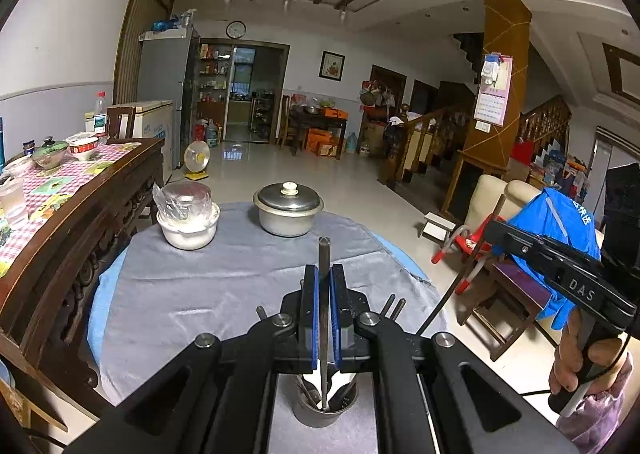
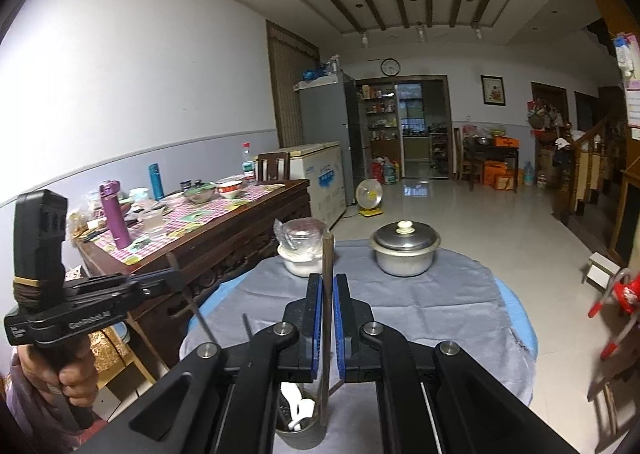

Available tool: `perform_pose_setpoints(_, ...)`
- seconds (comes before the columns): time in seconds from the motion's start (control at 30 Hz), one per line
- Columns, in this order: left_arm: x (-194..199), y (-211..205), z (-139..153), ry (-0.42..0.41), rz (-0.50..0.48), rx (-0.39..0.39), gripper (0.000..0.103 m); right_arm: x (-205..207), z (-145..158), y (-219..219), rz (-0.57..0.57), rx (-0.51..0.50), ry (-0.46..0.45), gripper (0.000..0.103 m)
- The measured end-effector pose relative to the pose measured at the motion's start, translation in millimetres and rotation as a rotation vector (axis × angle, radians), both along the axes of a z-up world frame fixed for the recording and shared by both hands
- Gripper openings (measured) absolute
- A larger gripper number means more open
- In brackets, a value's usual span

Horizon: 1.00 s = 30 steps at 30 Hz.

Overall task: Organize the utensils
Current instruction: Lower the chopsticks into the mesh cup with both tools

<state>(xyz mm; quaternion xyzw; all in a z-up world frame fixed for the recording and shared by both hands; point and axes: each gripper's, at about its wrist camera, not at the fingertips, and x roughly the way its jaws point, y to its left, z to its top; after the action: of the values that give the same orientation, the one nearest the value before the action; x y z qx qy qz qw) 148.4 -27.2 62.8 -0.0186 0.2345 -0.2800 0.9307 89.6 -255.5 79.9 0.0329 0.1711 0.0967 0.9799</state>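
Note:
My left gripper (image 1: 324, 270) is shut on a dark grey chopstick (image 1: 324, 250) that stands upright between the blue pads. Its lower end shows over the mouth of a metal utensil cup (image 1: 320, 416), which holds spoons. My right gripper (image 2: 328, 277) is shut on a brown wooden chopstick (image 2: 327, 254), also upright, with its lower end at the cup (image 2: 300, 434). Each view shows the other gripper off to the side: the right gripper (image 1: 490, 228) with its stick (image 1: 444, 302), and the left gripper (image 2: 176, 276) with its stick (image 2: 192, 302).
The round table carries a grey cloth (image 1: 200, 286). At its far side stand a white bowl with a plastic-wrapped container (image 1: 188, 230) and a lidded metal pot (image 1: 288, 213). A cluttered wooden sideboard (image 1: 80, 197) runs along the left, with chairs (image 1: 464, 250) at the right.

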Motion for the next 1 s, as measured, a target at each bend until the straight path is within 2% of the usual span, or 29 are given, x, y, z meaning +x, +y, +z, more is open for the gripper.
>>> perform_pose_setpoints(0.27,-2,-2,-4,0.007,0.0,0.001,0.005,5,-6,20,0.042,0.007,0.012,0.006)
perform_pose_setpoints(0.73,2,-2,-14,0.033,0.022,-0.008,0.005,25,-31,34,0.034,0.002,0.058,0.006)
perform_pose_setpoints(1.0,-6,0,-23,0.033,0.083,-0.029,0.005,35,-44,38,0.027,-0.004,0.104,0.006)
